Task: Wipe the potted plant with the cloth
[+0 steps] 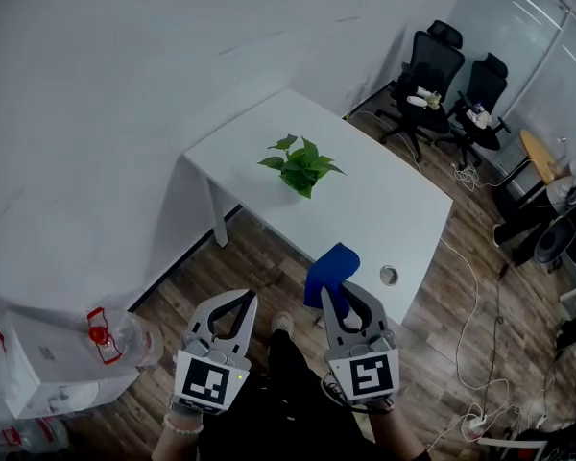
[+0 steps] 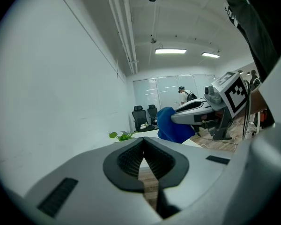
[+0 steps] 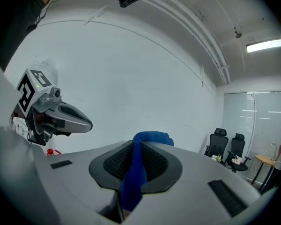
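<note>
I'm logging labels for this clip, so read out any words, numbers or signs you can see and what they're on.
No readable words or numbers.
Cubes on left tool and right tool: black-and-white square patterns, no letters.
On the red-marked container by the wall: print too small to read.

A white table (image 1: 389, 209) is standing on the wood-plank floor (image 1: 259, 267) by the wall, carrying a leafy potted plant (image 1: 300, 167) near its middle and a small round object (image 1: 389, 276), unidentifiable, near one corner, while white cables (image 1: 494, 353) are trailing over the planks beside two black office chairs (image 1: 430, 77).
</note>
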Demonstrator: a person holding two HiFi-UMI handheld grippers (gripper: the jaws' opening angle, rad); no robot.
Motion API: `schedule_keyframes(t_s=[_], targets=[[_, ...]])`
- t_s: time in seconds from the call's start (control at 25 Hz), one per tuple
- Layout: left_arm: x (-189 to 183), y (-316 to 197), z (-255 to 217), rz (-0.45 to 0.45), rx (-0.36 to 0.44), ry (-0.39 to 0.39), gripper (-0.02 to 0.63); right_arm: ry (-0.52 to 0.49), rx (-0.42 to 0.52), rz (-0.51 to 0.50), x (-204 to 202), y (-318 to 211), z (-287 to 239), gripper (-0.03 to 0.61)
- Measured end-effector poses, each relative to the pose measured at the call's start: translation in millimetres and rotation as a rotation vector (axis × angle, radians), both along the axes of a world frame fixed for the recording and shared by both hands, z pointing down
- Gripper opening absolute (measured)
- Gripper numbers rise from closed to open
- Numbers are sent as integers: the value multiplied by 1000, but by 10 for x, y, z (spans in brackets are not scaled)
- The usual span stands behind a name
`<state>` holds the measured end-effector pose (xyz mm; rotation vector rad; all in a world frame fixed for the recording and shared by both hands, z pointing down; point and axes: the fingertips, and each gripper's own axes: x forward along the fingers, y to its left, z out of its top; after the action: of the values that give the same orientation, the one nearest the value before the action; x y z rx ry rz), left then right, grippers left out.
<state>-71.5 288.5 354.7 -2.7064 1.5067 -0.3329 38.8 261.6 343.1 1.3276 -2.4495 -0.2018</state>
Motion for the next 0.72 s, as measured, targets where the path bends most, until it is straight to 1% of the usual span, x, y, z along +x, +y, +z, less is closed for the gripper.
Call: schedule_keyframes(t_s=[0.16,0.28,0.44,0.52,0.64,0.72], targets=[[-50,-237,20,-22,-1,-3,14,9,4,-13,-17,-310,-2,75],[-78,-460,37,-9,46,-50,14,10,10,-30,-30,-567,-24,75],[-81,-790,21,-26,50,-77,14,13,10,-40,3,-946,-44,75],[-81,-953,17,-41,37,-68,14,15,11,-44,28,-1141,-58,75],[-66,-1227,-23,-83,-13,-15,14,13,7,-37,92,-1457,-67,75],[-51,-1424,-13,-69,14,-38,14,12,6,-35,141,-1663,-71,75]])
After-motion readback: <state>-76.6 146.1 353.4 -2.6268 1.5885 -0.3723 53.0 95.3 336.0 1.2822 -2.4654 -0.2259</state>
